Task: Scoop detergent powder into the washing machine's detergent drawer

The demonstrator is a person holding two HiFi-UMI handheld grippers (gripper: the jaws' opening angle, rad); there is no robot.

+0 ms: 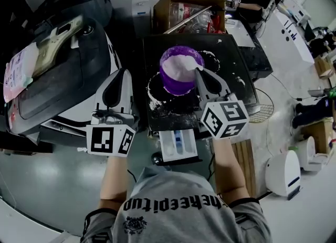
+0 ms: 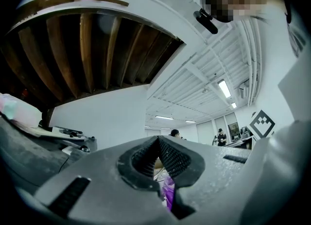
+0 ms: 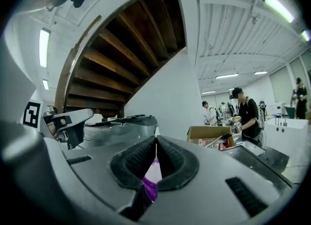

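Spotted purple translucent tub [image 1: 181, 74] on the black top of the washing machine [image 1: 236, 48], toward the middle-front of that top. Round, open, no lid on; filled nearly to the rim with white detergent powder [image 1: 177, 67], heaped a bit unevenly. Ringed at the base by spilled white powder [image 1: 157, 103], with more specks scattered over the right side of the dark surface. Below the front edge, detergent drawer [image 1: 178, 145] pulled out toward the person, pale, with a blue-tinted compartment down the middle; cannot tell if any powder in it. Right hand-held gripper [image 1: 198, 71] reaching in from the front-right, tip at the tub's near-right rim, touching or just over it, hard to say which. Closed tip to tip in the right gripper view [image 3: 156, 140]; only the tub's purple wall and white fill [image 3: 151, 179] showing through the gap behind the pads, nothing clearly pinched. Left hand-held gripper [image 1: 126, 71] parked left of the washing machine, beside its top-left corner, apart from the tub. Also closed at the tips in the left gripper view [image 2: 158, 139], with a sliver of purple [image 2: 168, 193] visible low through the slot. Behind the machine, open cardboard box [image 1: 189, 3] with packets inside; same box right of centre in the right gripper view [image 3: 209, 132]. Left of the machine, dark grey case [image 1: 58, 74] with papers on top.
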